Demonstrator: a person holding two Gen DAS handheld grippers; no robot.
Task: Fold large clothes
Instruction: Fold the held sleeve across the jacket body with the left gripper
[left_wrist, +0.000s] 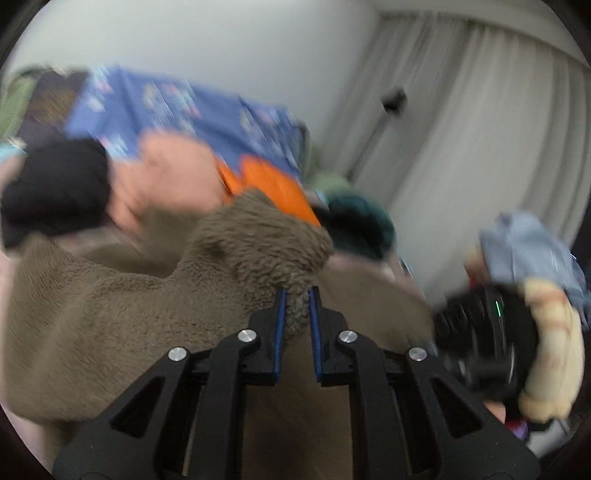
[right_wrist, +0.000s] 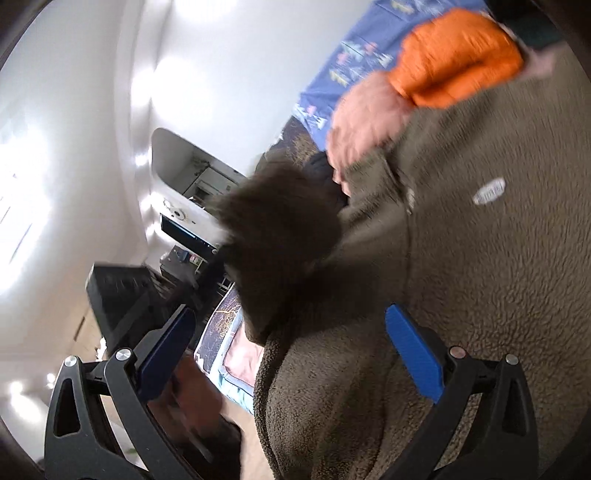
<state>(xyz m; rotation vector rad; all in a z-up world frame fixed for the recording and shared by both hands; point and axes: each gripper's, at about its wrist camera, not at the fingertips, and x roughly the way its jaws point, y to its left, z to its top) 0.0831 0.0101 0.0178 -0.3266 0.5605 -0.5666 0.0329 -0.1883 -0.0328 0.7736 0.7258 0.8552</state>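
White walls, pale curtains (left_wrist: 461, 122), bed under blue patterned sheet (left_wrist: 177, 107). One brown fleece jacket (left_wrist: 122, 302) lying across bed beside one orange puffer garment (right_wrist: 458, 55). Left gripper (left_wrist: 296, 295) jaws pinching fleece; right gripper (right_wrist: 291, 332) jaws gaping wide, holding nothing.

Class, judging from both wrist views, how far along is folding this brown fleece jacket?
Done: no fold visible. In hand: the left gripper pinches the bunched brown fleece jacket; the right gripper is open, jacket between its fingers. Left: every fold. Other clothes, like the orange garment, lie behind.
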